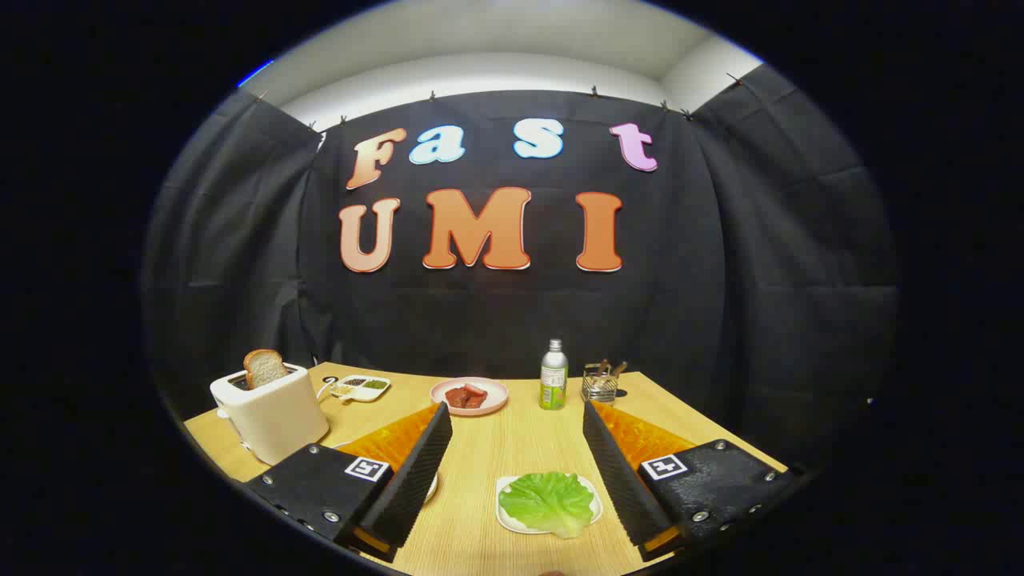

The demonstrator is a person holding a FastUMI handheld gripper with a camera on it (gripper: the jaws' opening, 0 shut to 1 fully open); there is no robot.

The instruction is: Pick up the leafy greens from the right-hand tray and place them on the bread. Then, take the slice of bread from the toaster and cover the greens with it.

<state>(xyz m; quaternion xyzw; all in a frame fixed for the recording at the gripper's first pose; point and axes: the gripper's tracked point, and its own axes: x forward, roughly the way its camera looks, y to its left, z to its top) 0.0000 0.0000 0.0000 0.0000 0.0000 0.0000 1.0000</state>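
Wooden table (520, 436); gripper (518, 464) spread wide, holding nothing; leafy greens (549, 501) on tray (507, 518) between fingers; toaster (272, 412) holds bread slice (264, 367).

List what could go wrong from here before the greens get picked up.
The gripper is open, with the lettuce leaf between its fingers on a small white tray. The floppy leaf may slip or tear, or the tray may lift with it. Later, reaching for the bread slice could nudge the toaster.
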